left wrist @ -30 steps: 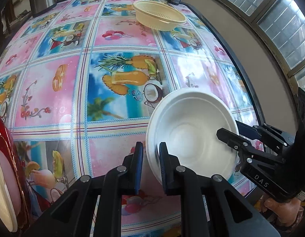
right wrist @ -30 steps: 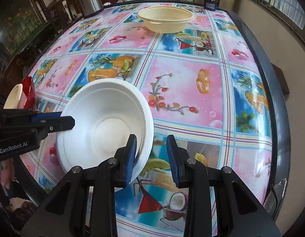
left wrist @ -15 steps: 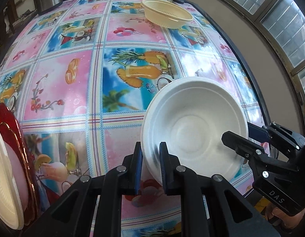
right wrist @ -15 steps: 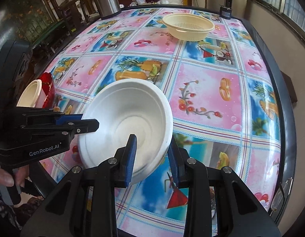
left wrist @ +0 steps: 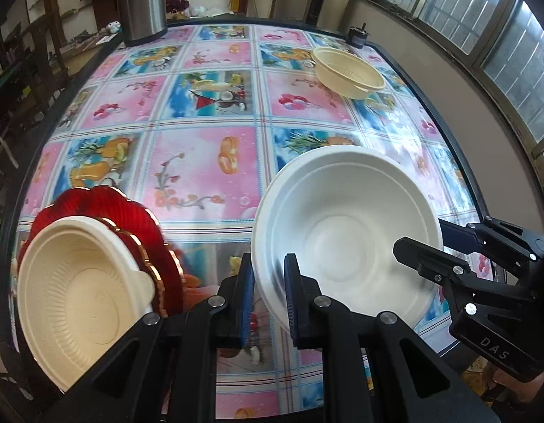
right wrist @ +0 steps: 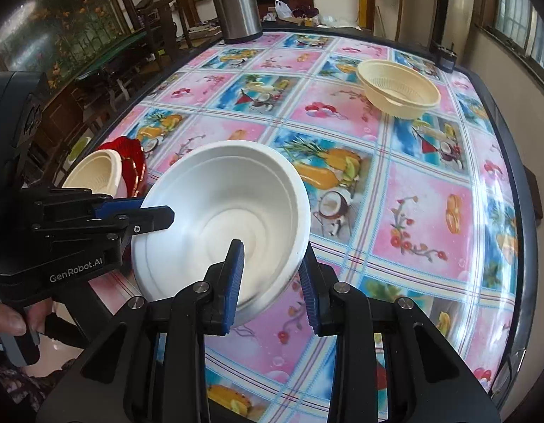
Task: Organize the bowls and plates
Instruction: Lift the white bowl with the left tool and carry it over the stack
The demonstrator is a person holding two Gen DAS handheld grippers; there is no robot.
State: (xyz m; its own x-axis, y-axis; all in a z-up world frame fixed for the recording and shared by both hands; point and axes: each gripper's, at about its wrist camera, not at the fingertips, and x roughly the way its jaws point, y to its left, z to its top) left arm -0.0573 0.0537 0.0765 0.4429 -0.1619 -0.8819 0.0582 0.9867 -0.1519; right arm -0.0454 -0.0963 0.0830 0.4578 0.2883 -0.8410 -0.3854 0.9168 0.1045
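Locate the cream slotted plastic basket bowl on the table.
The cream slotted plastic basket bowl sits alone at the table's far right, near the small black device at the window-side edge, far from the held white bowl.

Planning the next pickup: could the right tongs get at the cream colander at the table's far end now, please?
Probably not yet: the right tongs are shut on the white bowl, shared with the left tongs; the path to the colander looks clear.

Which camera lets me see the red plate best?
The left wrist view. There the red plate sits close, its scalloped gold edge clear, with a cream bowl resting on it. In the right wrist view the red plate is only a small sliver, mostly hidden behind that cream bowl.
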